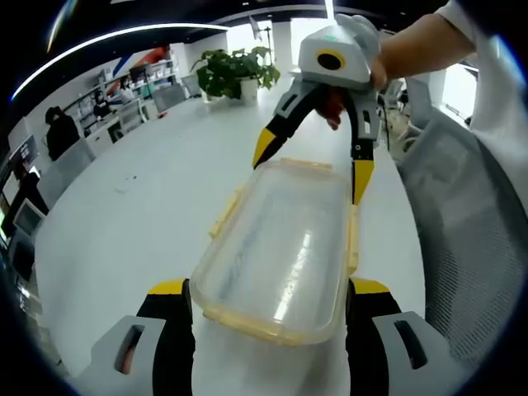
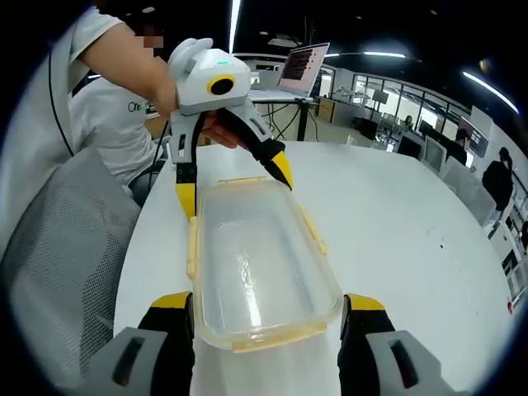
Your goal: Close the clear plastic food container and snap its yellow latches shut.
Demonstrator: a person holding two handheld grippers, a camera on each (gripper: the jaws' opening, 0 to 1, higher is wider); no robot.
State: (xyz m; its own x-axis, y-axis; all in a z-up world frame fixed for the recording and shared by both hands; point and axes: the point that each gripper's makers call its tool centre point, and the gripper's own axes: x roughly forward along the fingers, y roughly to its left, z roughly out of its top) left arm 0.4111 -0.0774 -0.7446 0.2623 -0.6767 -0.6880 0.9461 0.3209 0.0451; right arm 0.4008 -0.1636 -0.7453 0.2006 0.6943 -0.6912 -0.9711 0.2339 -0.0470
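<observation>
— Two grippers, both with jaws spread, flank the clear container (image 1: 276, 247) lying lengthwise near the white table's (image 1: 124, 239) chair-side edge. Differences between views?
— Left gripper view shows a potted plant (image 1: 235, 74); right gripper view, a laptop (image 2: 304, 66). Left gripper (image 1: 268, 301) and right gripper (image 2: 268, 313) straddle opposite ends; broad bare table beyond.

The clear plastic food container (image 1: 280, 247) (image 2: 256, 268) lies flat on the white table (image 1: 132, 223) (image 2: 396, 214), long and rounded at the corners, its clear lid on top. Yellow latches (image 1: 226, 213) (image 2: 313, 231) run along its long sides and short ends, and they stick outward from the rim, not snapped down. It sits close to the table's edge.
</observation>
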